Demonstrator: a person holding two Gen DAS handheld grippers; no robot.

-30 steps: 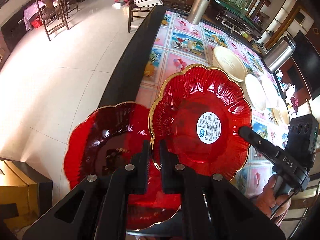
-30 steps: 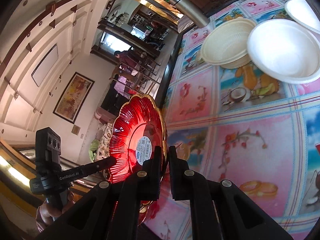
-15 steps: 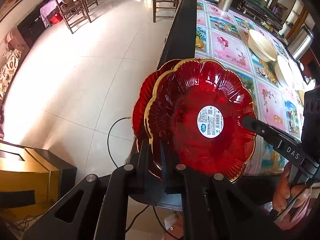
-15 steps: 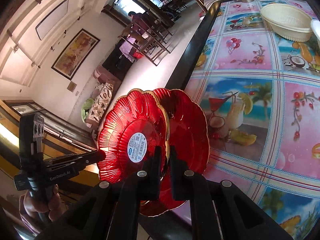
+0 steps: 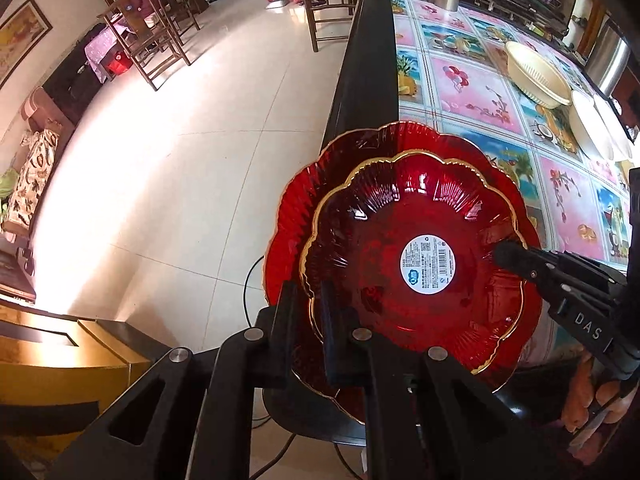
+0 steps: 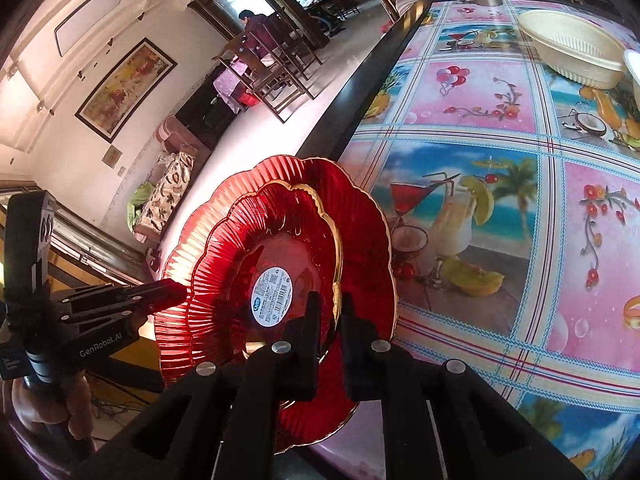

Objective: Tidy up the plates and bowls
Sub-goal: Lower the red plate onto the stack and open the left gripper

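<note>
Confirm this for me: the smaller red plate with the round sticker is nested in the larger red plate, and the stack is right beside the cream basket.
Not quite. The smaller red plate with the round sticker is nested in the larger red plate, but the stack is at the near edge of the table, overhanging it and well apart from the cream basket. The left wrist view shows it.

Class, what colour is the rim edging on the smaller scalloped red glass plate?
Gold, on the smaller scalloped red glass plate; clearest in the left wrist view.

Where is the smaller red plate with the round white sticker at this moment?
In both wrist views the smaller red plate lies nested inside the larger red plate, at the near corner of the table, by its dark edge.
</note>
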